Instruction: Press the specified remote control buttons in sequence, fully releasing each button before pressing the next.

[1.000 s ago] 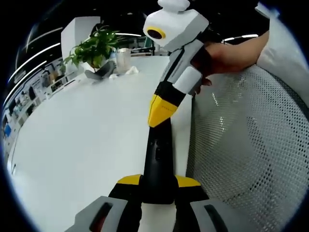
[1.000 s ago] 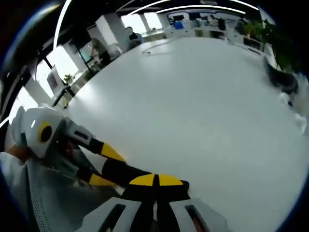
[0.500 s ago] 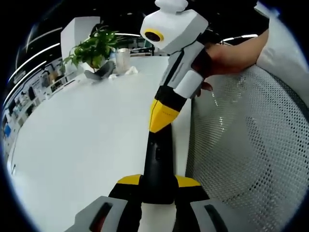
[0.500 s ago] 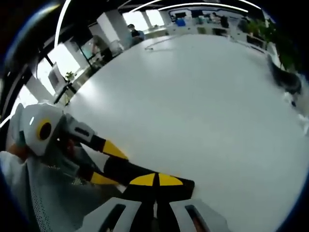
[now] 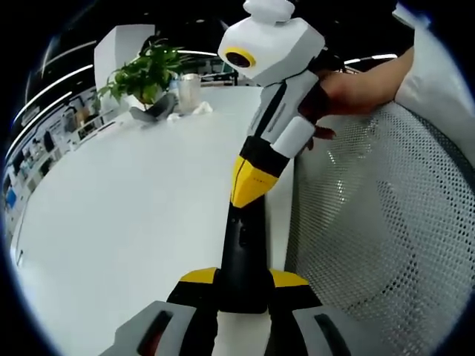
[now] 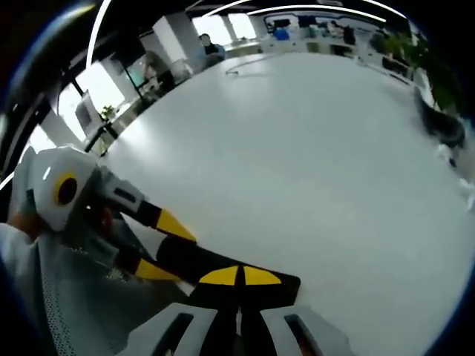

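In the left gripper view my left gripper (image 5: 242, 282) is shut on the near end of a black remote control (image 5: 242, 248), which points away over the white table (image 5: 126, 215). My right gripper (image 5: 249, 184) comes down from the upper right, shut, with its yellow tip resting on the remote's far half. In the right gripper view the right gripper (image 6: 239, 277) is shut, its yellow tips lying on the remote (image 6: 191, 256). There the left gripper (image 6: 159, 247) grips the remote from the left, one yellow jaw on each side.
A potted plant (image 5: 145, 73), a cup (image 5: 190, 90) and crumpled tissue (image 5: 202, 109) stand at the table's far end. A white mesh chair back (image 5: 378, 222) rises close on the right of the table edge. A hand (image 5: 349, 85) holds the right gripper.
The right gripper's body has leaned slightly to the right while its tip stays on the remote. The left gripper and the remote have held still.
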Motion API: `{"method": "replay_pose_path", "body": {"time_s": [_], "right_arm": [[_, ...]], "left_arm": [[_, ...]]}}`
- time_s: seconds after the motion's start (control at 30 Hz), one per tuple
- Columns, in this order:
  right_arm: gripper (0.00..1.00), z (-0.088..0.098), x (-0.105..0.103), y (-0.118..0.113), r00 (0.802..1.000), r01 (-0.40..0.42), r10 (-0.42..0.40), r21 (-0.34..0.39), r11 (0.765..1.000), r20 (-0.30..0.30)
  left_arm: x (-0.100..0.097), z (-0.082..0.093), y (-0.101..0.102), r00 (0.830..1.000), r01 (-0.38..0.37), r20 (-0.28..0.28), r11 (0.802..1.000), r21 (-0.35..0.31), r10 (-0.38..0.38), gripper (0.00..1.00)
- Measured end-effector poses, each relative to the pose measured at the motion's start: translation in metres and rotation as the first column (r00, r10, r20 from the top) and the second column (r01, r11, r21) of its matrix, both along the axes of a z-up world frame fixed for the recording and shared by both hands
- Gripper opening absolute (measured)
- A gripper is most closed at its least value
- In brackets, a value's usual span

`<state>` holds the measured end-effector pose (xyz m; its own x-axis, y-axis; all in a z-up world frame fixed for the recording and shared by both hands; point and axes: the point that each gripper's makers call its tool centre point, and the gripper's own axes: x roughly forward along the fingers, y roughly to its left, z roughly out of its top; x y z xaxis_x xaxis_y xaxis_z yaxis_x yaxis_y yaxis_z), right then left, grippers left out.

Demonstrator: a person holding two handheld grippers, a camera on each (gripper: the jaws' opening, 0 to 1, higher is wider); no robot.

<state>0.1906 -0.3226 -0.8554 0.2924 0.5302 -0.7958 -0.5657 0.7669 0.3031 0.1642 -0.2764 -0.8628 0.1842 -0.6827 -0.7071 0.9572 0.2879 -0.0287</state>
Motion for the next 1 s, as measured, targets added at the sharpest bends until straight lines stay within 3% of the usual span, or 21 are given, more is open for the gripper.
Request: {"method": "replay_pose_path", "body": {"time_s": [0.43,0.67,0.87,1.0], "right_arm": [[0.00,0.0002,0.0000,-0.0001,1.000,0.000,0.000,0.006,1.000,0.015],[0.00,0.0021,0.0018,-0.0012,0.997,0.062,-0.060,0.042,0.997,-0.045],[0.00,0.0030,-0.0017,-0.0020,0.999,0.027,-0.027,-0.005,1.000,-0.036],[0.00,0.0038,-0.0025,-0.0031,0.999,0.030,-0.030,0.000,1.000,-0.046]], "left_arm": [[-0.0001,-0.0004,0.0001,1.000,0.004,0.004,1.000,0.006,-0.004,0.24],[-0.0005,0.0000,0.0003,1.000,0.004,0.007,1.000,0.008,-0.004,0.24],[-0.0007,0.0003,0.0000,1.000,0.005,0.007,1.000,0.007,-0.005,0.24],[-0.0006,0.0003,-0.0002,1.000,0.005,0.007,1.000,0.007,-0.005,0.24]]}}
